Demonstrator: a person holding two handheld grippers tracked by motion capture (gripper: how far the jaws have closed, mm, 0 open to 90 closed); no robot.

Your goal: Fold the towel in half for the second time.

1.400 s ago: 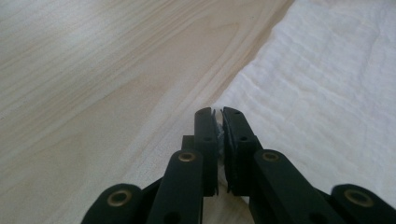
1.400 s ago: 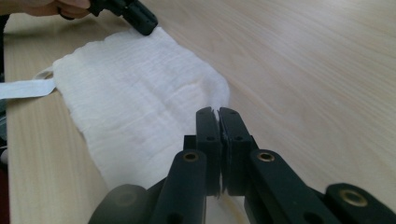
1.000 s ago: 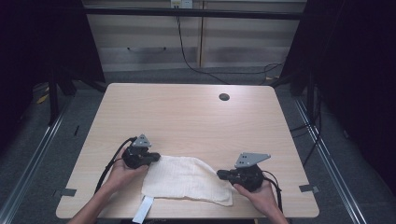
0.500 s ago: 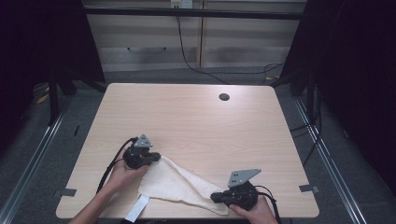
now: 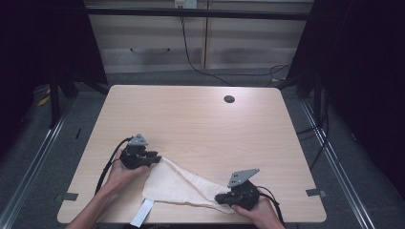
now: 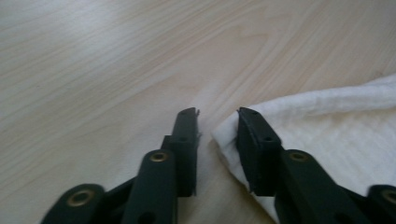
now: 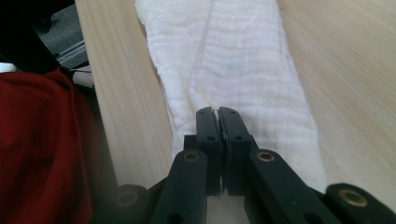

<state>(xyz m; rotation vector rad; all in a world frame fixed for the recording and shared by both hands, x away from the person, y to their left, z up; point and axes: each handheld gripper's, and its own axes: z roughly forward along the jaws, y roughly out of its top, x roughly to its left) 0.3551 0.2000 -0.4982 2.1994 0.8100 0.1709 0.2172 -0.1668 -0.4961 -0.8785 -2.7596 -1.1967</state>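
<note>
A white cloth (image 5: 179,186) lies near the front edge of the light wooden table (image 5: 200,124), drawn out into a narrow band. My left gripper (image 5: 155,157) rests at its left corner. In the left gripper view its jaws (image 6: 218,112) have just been opening and stand apart, with the cloth's corner (image 6: 327,135) lying against the right-hand jaw and bare wood in the gap. My right gripper (image 5: 220,197) is at the cloth's right end by the front edge. In the right gripper view it (image 7: 217,111) is shut on the cloth (image 7: 243,60), which runs away from the jaws.
A white tag (image 5: 142,213) on the cloth hangs over the table's front edge. A dark round hole (image 5: 229,99) sits at the table's far right. A person's red garment (image 7: 42,140) shows beyond the table edge in the right gripper view. Cabinets stand behind the table.
My right gripper has moved towards the front edge with the cloth's end, pulling the cloth into a narrower band. My left gripper's jaws have opened and let go of the corner.
</note>
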